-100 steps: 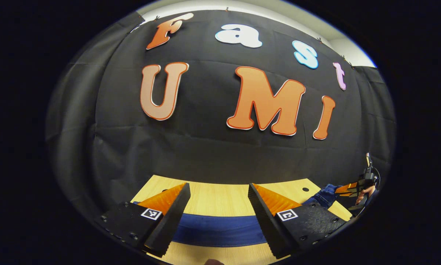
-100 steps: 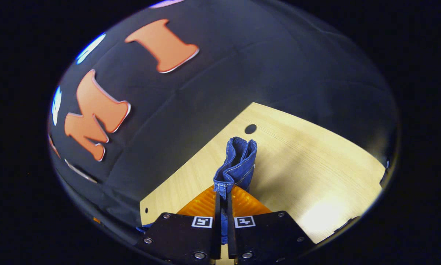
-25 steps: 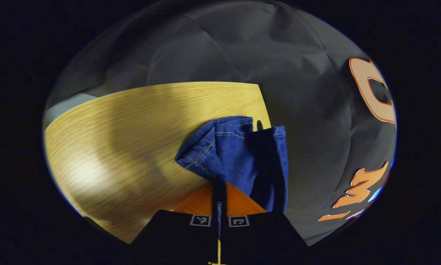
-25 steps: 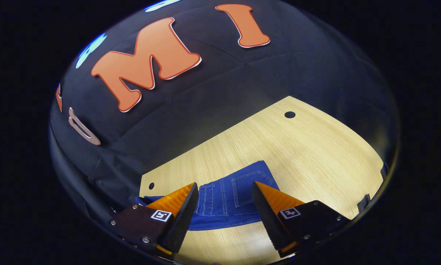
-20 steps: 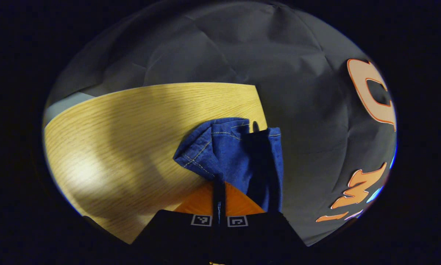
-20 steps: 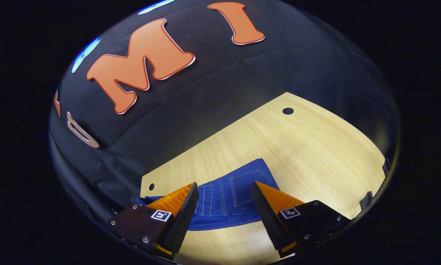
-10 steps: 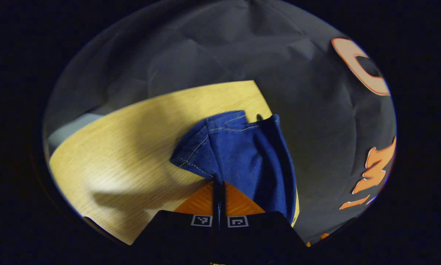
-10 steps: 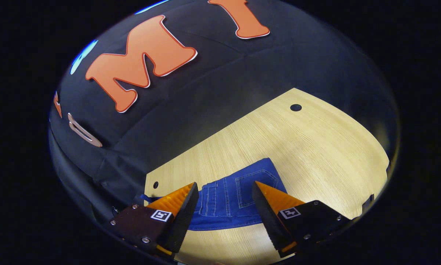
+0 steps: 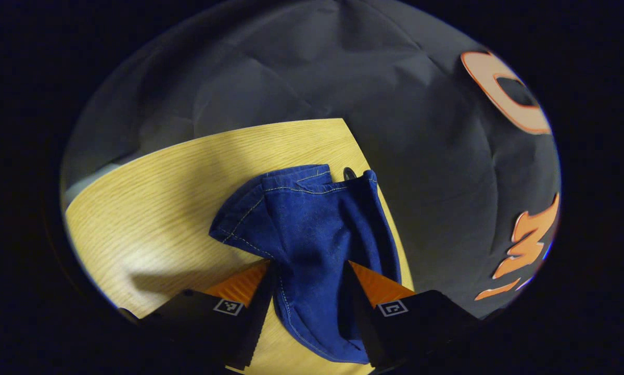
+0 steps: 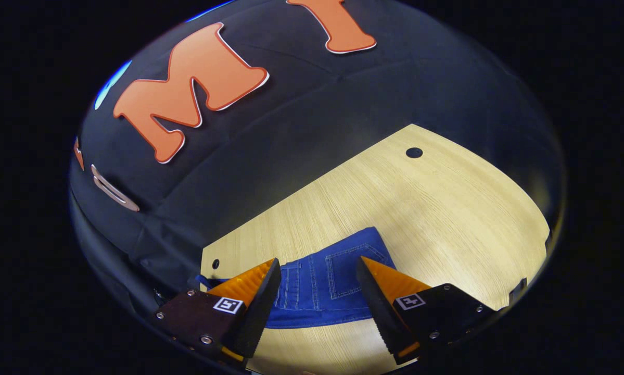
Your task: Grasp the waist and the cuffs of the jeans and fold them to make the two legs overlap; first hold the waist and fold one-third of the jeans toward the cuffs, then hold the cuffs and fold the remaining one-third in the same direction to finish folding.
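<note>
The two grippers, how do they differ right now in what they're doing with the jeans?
The left gripper has rumpled cloth of the jeans bunched up between its fingers, while the right gripper frames a flat part with a back pocket. The left gripper sits by the corner of the table; the right gripper faces a long bare stretch of it. Both are open, so neither grips the cloth.

Bare table [image 10: 447,219] beyond the jeans [image 10: 327,281]; booth wall [image 10: 301,140] close behind.

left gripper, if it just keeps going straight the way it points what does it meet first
Likely the jeans: the open left gripper already has the bunched denim between its fingers, with the wooden table beyond. Depth is hard to judge.
</note>
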`<action>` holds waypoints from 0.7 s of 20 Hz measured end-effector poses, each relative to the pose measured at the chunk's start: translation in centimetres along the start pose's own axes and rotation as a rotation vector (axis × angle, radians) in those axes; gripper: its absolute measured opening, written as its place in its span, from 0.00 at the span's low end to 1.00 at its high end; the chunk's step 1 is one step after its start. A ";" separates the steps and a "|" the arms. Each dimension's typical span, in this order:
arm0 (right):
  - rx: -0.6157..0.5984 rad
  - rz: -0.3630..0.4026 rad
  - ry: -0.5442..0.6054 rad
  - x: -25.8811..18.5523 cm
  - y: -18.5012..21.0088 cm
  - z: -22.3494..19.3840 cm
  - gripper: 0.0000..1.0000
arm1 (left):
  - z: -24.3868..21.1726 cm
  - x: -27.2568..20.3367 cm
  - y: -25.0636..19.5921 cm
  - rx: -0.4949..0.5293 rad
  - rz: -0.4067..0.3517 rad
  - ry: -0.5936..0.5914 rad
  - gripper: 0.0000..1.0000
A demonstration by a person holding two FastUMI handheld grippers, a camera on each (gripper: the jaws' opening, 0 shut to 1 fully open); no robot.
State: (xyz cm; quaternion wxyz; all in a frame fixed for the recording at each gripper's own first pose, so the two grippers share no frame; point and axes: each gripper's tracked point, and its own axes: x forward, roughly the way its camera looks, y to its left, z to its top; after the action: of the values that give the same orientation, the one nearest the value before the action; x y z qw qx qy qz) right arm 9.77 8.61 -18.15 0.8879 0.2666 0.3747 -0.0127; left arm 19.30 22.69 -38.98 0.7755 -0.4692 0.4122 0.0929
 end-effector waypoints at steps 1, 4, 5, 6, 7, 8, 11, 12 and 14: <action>-0.001 0.002 0.008 0.3 0.1 -0.2 0.91 | -0.2 0.6 0.7 0.050 0.035 -0.001 0.66; 0.000 0.001 0.026 0.8 -0.2 -0.9 0.91 | 0.2 0.5 2.6 0.127 0.047 0.003 0.22; 0.005 -0.004 0.027 0.7 -0.6 -1.2 0.91 | -0.5 2.4 3.1 0.135 0.036 0.018 0.07; 0.012 0.000 0.035 0.8 -0.7 -1.4 0.91 | -0.3 1.9 3.5 0.130 0.027 0.014 0.02; 0.019 -0.006 0.044 0.9 -0.9 -1.7 0.91 | -0.2 0.9 3.2 0.133 0.022 0.024 0.02; 0.023 -0.009 0.045 1.0 -1.2 -1.8 0.91 | -0.1 0.7 3.2 0.133 0.008 0.031 0.01; 0.036 -0.011 0.054 0.9 -1.8 -2.2 0.91 | 0.1 0.1 2.7 0.019 -0.059 0.027 0.01; 0.038 -0.015 0.052 1.0 -1.9 -2.0 0.91 | 0.3 -0.9 2.1 0.009 -0.072 0.015 0.01; 0.041 -0.006 0.052 0.9 -1.9 -1.7 0.91 | 0.8 -3.0 0.9 0.030 -0.103 -0.014 0.00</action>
State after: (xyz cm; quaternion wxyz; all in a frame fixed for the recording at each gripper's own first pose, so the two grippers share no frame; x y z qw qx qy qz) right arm 8.89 7.97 -20.59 0.8723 0.2837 0.3980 -0.0160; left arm 17.36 24.58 -37.21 0.7889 -0.4775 0.3836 0.0501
